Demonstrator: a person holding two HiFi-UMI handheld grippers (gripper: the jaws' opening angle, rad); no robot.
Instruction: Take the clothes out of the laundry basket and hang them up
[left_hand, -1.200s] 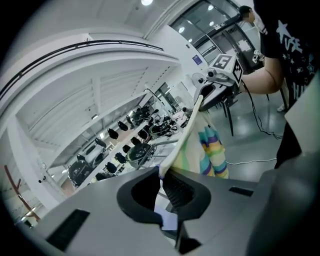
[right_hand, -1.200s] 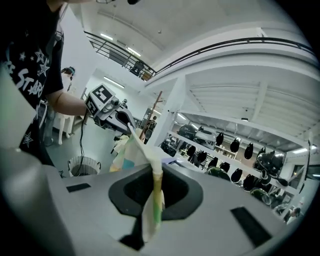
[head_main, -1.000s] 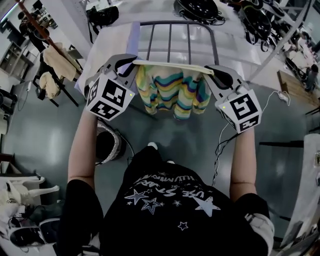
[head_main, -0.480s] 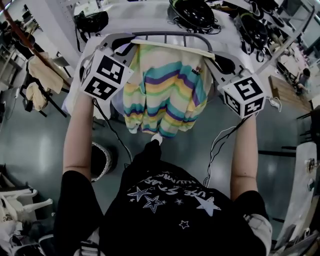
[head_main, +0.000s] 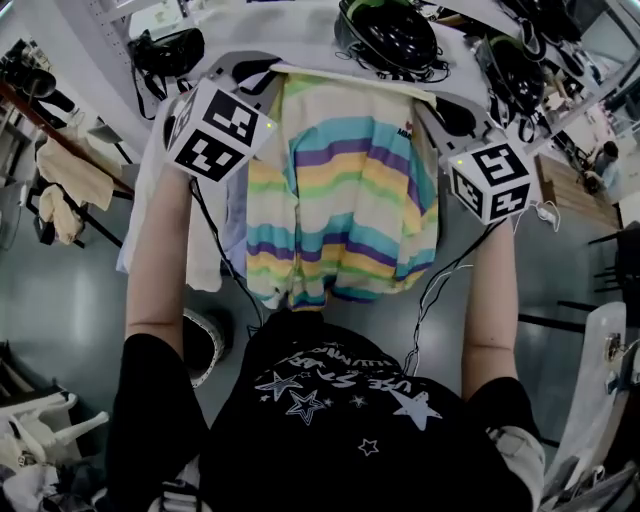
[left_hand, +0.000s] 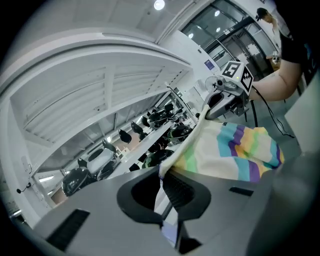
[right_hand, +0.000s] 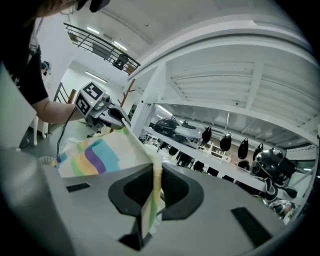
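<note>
A short garment (head_main: 340, 190) with cream, teal, purple, yellow and green stripes hangs spread between my two grippers. My left gripper (head_main: 258, 82) is shut on its top left edge, and my right gripper (head_main: 440, 108) is shut on its top right edge. In the left gripper view the cloth edge (left_hand: 165, 172) is pinched in the left gripper (left_hand: 163, 181), and the garment (left_hand: 240, 150) stretches away to the right gripper (left_hand: 226, 90). In the right gripper view a folded strip of cloth (right_hand: 156, 180) is clamped in the right gripper (right_hand: 156, 186). The laundry basket (head_main: 203, 342) stands on the floor at the left, half hidden by my arm.
A white table (head_main: 300, 30) with black helmets (head_main: 390, 30) and cables lies straight ahead. A pale cloth (head_main: 205, 255) hangs at the left beside the garment. Cream clothes (head_main: 68, 180) hang on a rail at the far left. A white chair (head_main: 590, 400) stands at the right.
Both grippers have carried the garment forward from the metal rack towards the helmet table. The garment now hangs out longer and wider between them. The basket has slid lower left in view.
</note>
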